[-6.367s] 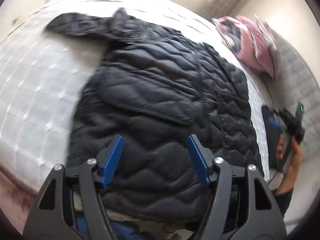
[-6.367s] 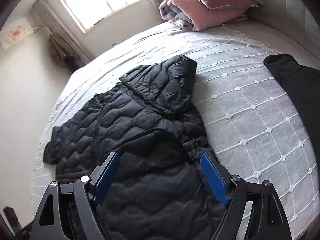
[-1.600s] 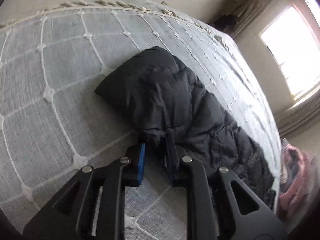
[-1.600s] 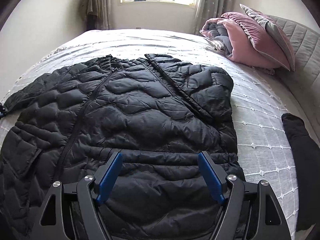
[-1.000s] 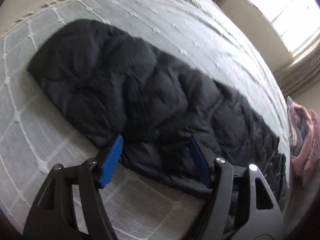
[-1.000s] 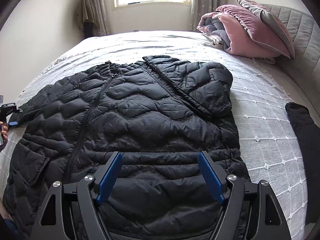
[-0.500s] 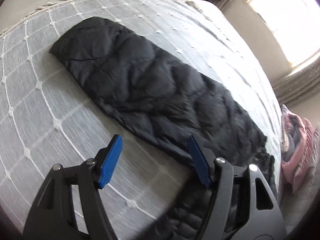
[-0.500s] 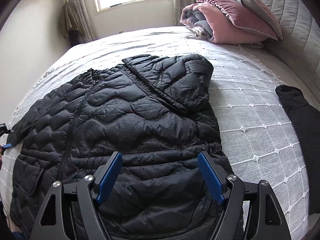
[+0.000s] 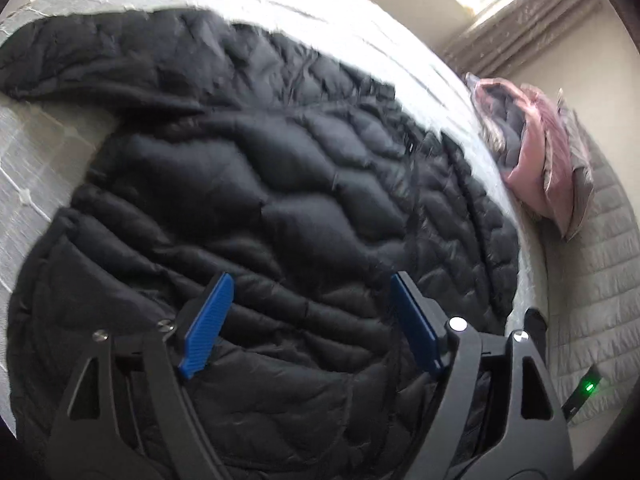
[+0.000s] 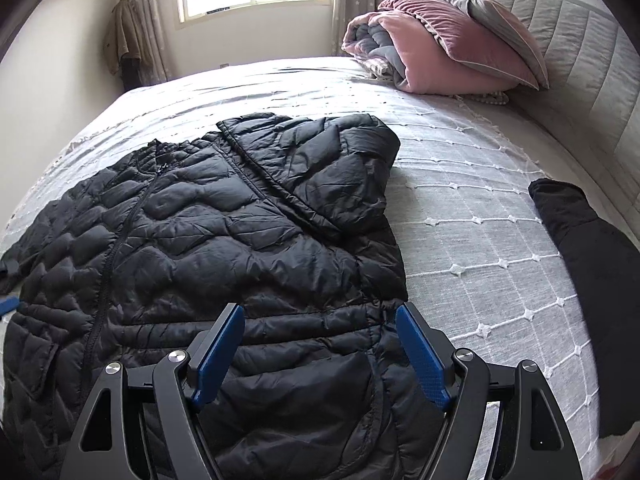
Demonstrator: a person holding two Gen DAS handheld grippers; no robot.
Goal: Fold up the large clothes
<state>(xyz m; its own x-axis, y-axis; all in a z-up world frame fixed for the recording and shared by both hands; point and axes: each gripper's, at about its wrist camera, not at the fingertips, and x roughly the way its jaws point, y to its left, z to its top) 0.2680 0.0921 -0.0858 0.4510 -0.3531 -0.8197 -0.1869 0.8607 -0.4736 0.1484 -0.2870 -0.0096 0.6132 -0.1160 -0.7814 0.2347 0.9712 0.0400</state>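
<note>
Black quilted jacket was laid flat, front up and zipped, on the grey-white bedspread, with its hood folded down over the chest toward the window side. Its right-hand edge ran straight down to the hem just under the right tool, and bare bedspread lay open beyond that edge as far as a second dark garment near the bed's side. More free bedspread was seen past the hood, up to the rolled pink duvet and pillow by the padded headboard. The right tool was held wide apart over the hem, with nothing gripped. The left tool was seen above the jacket's body, its jaws having just been opening wider, nothing between them. A sleeve stretched toward the bed's far edge in the blurred left wrist view.
</note>
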